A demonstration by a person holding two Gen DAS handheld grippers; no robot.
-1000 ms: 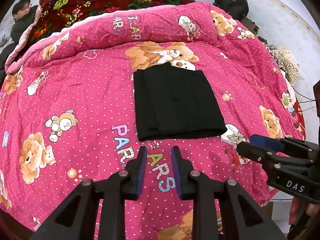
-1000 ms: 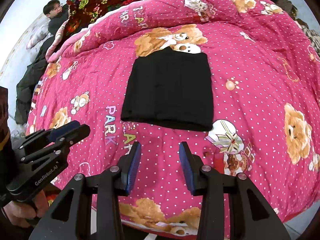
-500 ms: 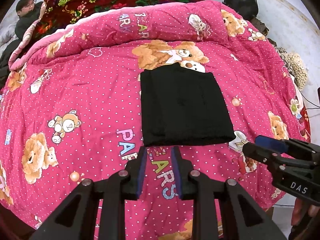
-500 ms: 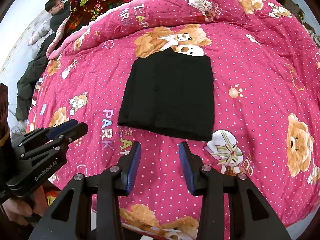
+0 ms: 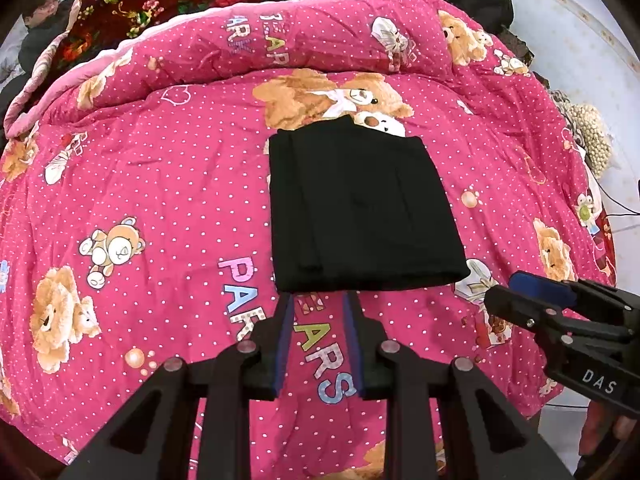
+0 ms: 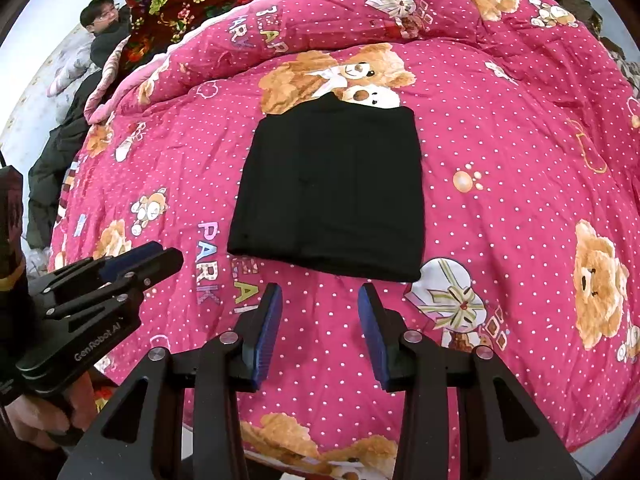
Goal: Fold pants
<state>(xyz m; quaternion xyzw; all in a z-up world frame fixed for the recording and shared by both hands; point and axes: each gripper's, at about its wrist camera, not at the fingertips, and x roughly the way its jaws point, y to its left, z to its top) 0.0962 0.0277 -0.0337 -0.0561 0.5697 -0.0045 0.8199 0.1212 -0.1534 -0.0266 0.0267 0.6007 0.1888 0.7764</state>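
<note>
Since a second ago I've brought both grippers in toward the pants; their near edge now sits just past the fingertips in both wrist views. The pants lie as a folded black rectangle, flat mid-quilt, shape unchanged. Left gripper has a narrow gap, nothing between the pads, same as before. Right gripper stands wider, also empty, gap unchanged. Neither touches cloth. A bystander sits at the bed's far left.
</note>
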